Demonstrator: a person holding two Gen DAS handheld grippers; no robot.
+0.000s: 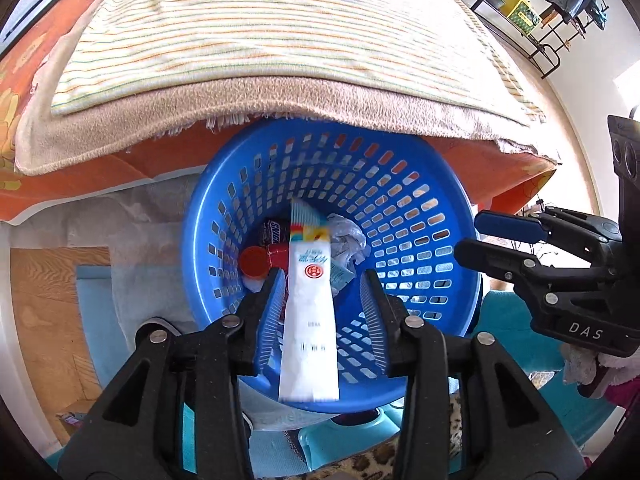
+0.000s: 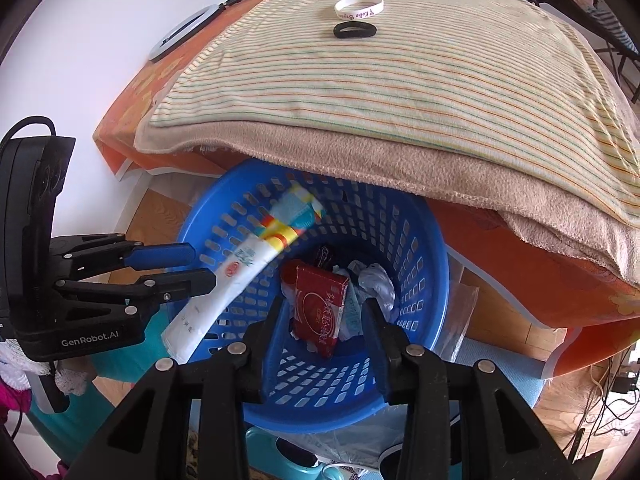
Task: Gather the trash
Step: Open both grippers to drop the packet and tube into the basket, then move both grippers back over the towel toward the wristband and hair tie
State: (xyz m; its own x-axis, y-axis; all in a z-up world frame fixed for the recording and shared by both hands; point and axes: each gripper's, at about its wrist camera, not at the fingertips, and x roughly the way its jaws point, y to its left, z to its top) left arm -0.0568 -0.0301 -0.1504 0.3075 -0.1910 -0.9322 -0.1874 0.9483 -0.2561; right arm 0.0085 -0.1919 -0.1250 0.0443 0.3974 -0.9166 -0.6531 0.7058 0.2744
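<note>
A blue basket [image 2: 424, 264] is seen on the floor, tucked partly under the edge of a bed covered by a striped cloth [image 2: 400, 80]. Both grippers are pointed down over it. The left gripper [image 1: 322, 292] is held with its fingers [image 1: 370, 300] spread, and a long white packet [image 1: 310, 312] is caught between them, blurred, apparently loose rather than pinched; in the right wrist view it is seen slanting over the basket's near rim. The right gripper [image 2: 326, 316] is also held with its fingers spread and nothing gripped, a red box [image 2: 320, 312] lying just beneath in the basket. A red cap [image 1: 254, 261] and crumpled paper [image 2: 374, 282] are seen among the rubbish inside. Two wristbands, a white wristband [image 2: 359, 6] and a black wristband [image 2: 355, 30], are left on the bed.
</note>
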